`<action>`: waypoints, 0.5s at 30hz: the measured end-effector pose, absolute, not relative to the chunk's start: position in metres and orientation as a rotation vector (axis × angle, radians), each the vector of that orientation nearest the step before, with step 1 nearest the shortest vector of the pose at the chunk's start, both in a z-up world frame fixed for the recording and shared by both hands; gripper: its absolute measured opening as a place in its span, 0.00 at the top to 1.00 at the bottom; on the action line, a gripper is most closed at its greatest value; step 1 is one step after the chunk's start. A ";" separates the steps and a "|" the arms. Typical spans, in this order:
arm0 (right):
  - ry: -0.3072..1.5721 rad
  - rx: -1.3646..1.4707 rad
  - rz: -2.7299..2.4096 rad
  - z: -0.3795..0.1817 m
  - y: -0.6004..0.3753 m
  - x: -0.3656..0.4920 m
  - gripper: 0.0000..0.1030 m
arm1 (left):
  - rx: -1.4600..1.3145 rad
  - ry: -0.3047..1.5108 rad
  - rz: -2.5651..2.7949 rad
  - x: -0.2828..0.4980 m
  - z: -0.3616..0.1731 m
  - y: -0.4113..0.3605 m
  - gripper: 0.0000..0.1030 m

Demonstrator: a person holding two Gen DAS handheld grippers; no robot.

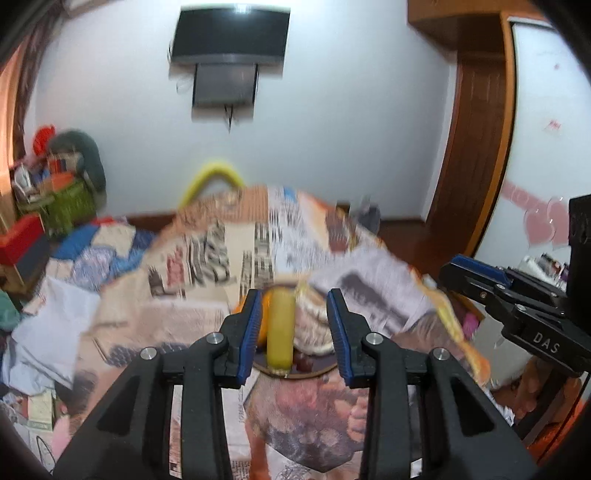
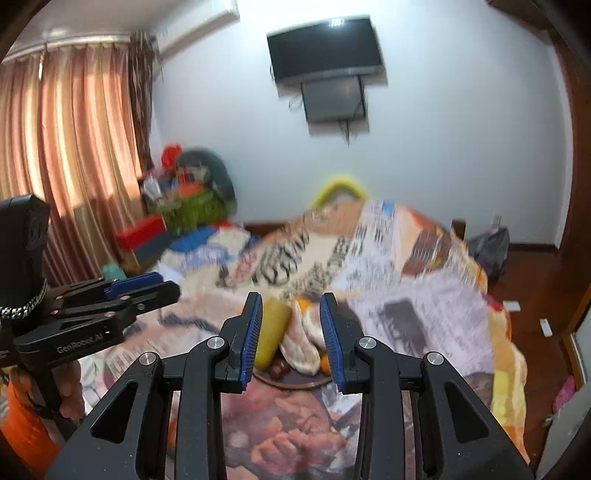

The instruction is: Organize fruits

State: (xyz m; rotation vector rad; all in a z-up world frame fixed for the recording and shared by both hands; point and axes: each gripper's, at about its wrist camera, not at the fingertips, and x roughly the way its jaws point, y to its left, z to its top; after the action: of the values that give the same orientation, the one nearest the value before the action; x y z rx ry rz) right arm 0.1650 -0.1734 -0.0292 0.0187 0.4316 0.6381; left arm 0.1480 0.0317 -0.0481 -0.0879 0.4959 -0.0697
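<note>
Fruits (image 1: pixel 280 328) piled on plate (image 1: pixel 291 373) ahead of our fingers, both grippers (image 1: pixel 291 332) (image 2: pixel 291 336) part open, empty. Risk: blurred view, banana (image 2: pixel 271 332) rolls off newspaper-covered bed (image 1: pixel 207 258).

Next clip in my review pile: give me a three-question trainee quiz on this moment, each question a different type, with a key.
1. True or false: the left gripper is clamped on the yellow-green fruit.
2. What covers the surface under the plate? A) newspapers B) a towel C) bare wood
3. Fill in: on the wall beyond the surface hangs a ____.

Key
1. False: both the left gripper and the right gripper stand open with nothing held; the fruit lies on the plate beyond them.
2. A, the newspapers.
3. Television.
</note>
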 end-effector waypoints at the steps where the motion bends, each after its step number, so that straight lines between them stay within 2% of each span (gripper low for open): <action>1: 0.407 0.025 0.634 -0.022 -0.176 0.159 0.68 | -0.082 0.458 -0.072 0.135 -0.035 0.030 0.65; 5: 0.300 0.042 0.606 0.003 -0.185 0.131 0.54 | -0.060 0.345 -0.060 0.101 -0.007 0.025 0.52; 9: 0.227 0.043 0.579 0.018 -0.186 0.108 0.45 | -0.041 0.250 -0.053 0.071 0.013 0.018 0.42; 11: 0.214 0.041 0.573 0.019 -0.186 0.104 0.35 | -0.042 0.223 -0.049 0.061 0.019 0.017 0.35; 13: 0.178 0.029 0.545 0.022 -0.184 0.094 0.30 | -0.041 0.204 -0.044 0.053 0.022 0.017 0.29; 15: 0.163 0.023 0.528 0.022 -0.183 0.093 0.22 | -0.035 0.191 -0.032 0.047 0.024 0.015 0.17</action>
State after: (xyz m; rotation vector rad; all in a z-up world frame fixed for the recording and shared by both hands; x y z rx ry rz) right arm 0.0929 -0.1831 0.0216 0.0230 0.1630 0.5284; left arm 0.0475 0.0153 0.0237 -0.0350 0.1906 -0.0318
